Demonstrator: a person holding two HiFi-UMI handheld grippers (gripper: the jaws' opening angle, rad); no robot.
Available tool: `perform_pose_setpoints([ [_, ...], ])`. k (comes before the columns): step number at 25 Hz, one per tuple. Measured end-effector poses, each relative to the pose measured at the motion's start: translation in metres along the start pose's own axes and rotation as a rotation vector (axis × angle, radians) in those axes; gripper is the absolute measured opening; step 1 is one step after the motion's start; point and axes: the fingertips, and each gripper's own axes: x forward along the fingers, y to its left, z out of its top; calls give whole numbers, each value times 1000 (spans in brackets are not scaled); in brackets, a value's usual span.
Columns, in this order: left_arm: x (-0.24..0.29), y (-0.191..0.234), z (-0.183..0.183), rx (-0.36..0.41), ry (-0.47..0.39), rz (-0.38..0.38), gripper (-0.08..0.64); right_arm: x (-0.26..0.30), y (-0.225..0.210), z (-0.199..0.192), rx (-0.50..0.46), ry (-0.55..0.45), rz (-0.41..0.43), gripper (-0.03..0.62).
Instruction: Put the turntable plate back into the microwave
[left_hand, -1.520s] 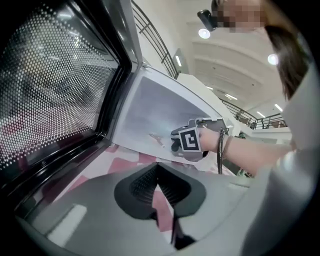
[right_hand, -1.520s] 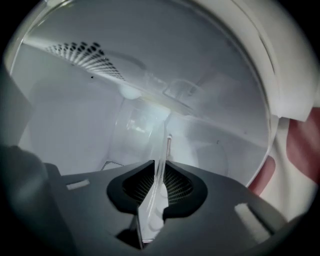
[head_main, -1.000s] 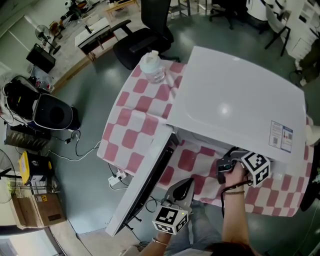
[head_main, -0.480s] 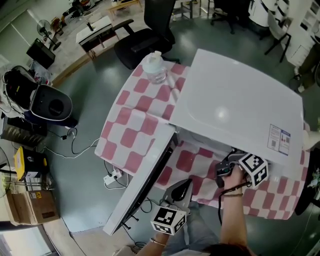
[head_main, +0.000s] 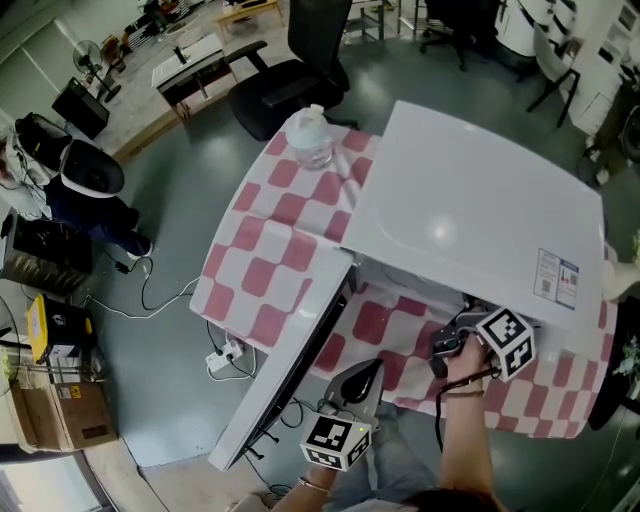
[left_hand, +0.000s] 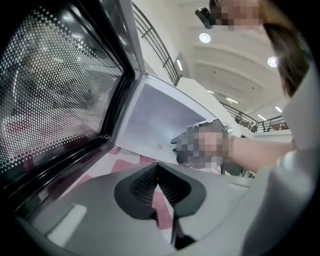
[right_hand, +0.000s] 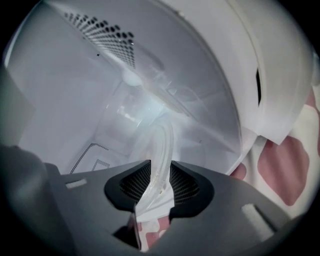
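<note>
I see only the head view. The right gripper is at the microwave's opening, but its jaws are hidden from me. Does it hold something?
Observer: Yes. In the right gripper view, the right gripper is shut on the rim of the clear glass turntable plate, which reaches into the microwave cavity.
Operator: And the left gripper, is it holding anything?
Observer: No. The left gripper is shut and empty, with the open microwave door on its left in the left gripper view.

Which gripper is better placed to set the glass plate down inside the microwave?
The right gripper: its jaws grip the turntable plate by its rim, pointing into the open microwave. The left gripper is shut and empty, beside the door.
</note>
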Motion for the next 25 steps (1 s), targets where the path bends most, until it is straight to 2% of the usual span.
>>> perform_pose_setpoints([
  [19,-4,-9,6,13,-3,-23,0,-8,-4,-5,66,8,16,101],
  [25,-6,-10,7,18,-3,-24,0,-12,-5,-5,43,-1,13,100],
])
